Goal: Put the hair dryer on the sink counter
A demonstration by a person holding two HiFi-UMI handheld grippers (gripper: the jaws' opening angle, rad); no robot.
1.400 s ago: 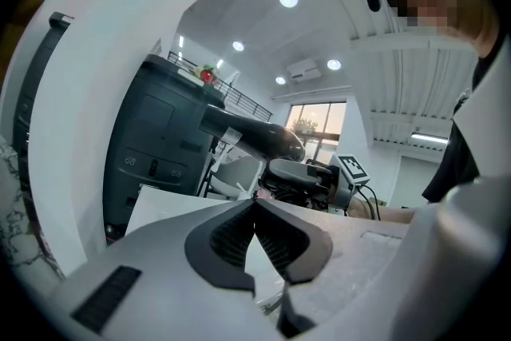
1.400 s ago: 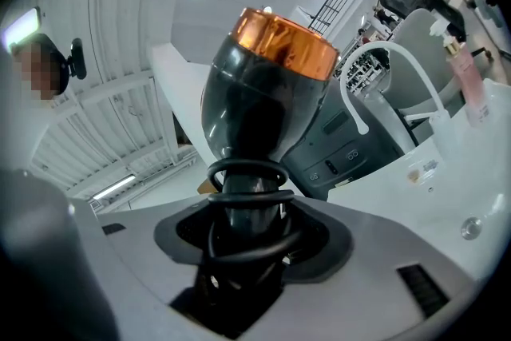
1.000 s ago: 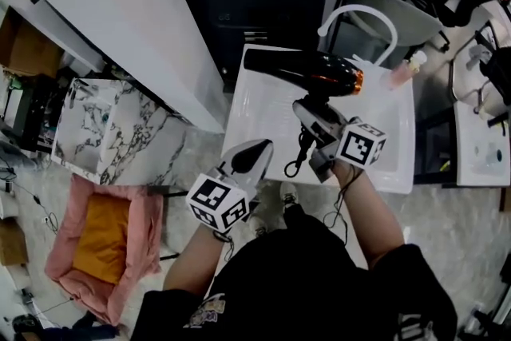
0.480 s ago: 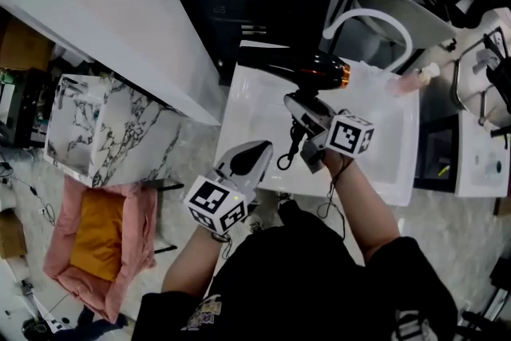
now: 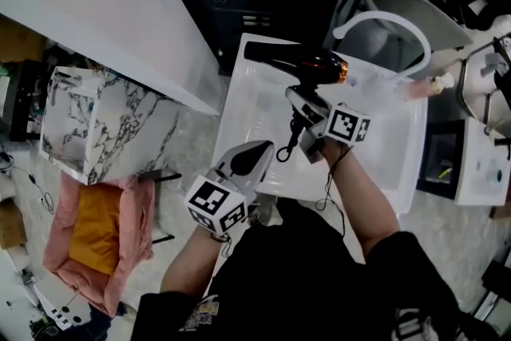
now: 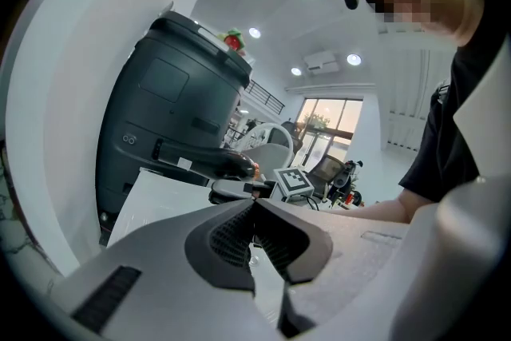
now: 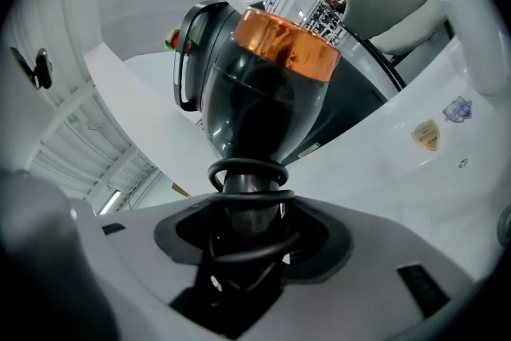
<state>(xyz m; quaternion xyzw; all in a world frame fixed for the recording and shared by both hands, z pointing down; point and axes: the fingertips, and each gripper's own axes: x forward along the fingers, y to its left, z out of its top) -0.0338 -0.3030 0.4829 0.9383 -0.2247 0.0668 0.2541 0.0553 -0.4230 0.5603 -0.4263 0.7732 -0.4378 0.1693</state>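
Broadly, the white sink counter (image 5: 254,117) fills the middle of the head view, with a curved white faucet (image 5: 385,17) at its 1 o'clock corner. Over the counter's far half is the black hair dryer (image 5: 297,61). Its barrel's long axis runs from 9 to 3 o'clock, with the nozzle toward 9 and the orange band (image 5: 342,69) at the 3 o'clock end. The handle drops toward 6 o'clock, straight into the right gripper (image 5: 301,101). That gripper's own view shows its jaws clamped on the handle, loops of black cord (image 5: 286,152) caught between them. So the dryer lies at 12 o'clock from that gripper, and the right hand is the one carrying it. Whether the barrel already touches the counter I cannot tell; I judge that only lowering and release remain. The left gripper (image 5: 254,152) sits at 7 o'clock from the dryer, over the counter's near edge, its jaws pressed together on nothing.
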